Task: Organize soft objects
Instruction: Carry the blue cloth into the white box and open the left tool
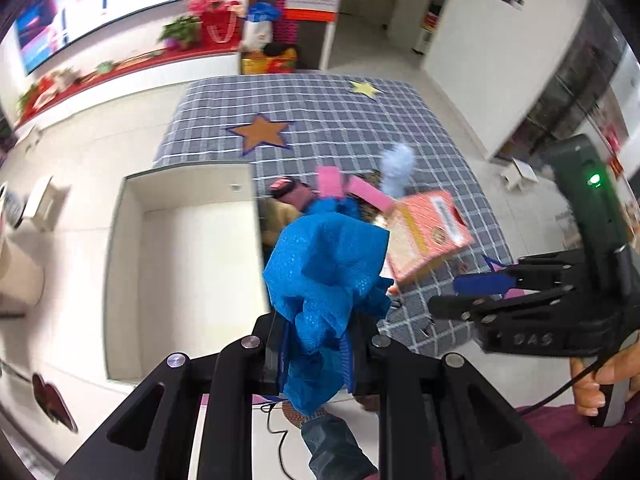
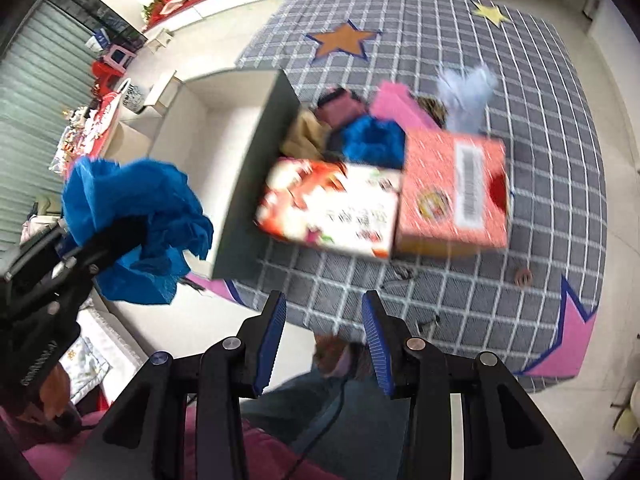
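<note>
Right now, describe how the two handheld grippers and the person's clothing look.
Both are black linkage frames with silver pivot pins. The right gripper has ribbed blue pads on its fingers; seen from the left wrist, its body carries embossed lettering, a lit green indicator and a dark cable trailing from the handle. The left gripper shares the same black frame. The person wears blue jeans and a magenta top.

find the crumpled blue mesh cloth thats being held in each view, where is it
Left wrist view: the blue mesh cloth fills the lower centre, pinched in the shut left claw.
Right wrist view: the same cloth sits at the left edge, with the left claw reaching in from the lower left.
Shared landmark: the orange star on the grey checked mat, toward the top of both views.
</note>
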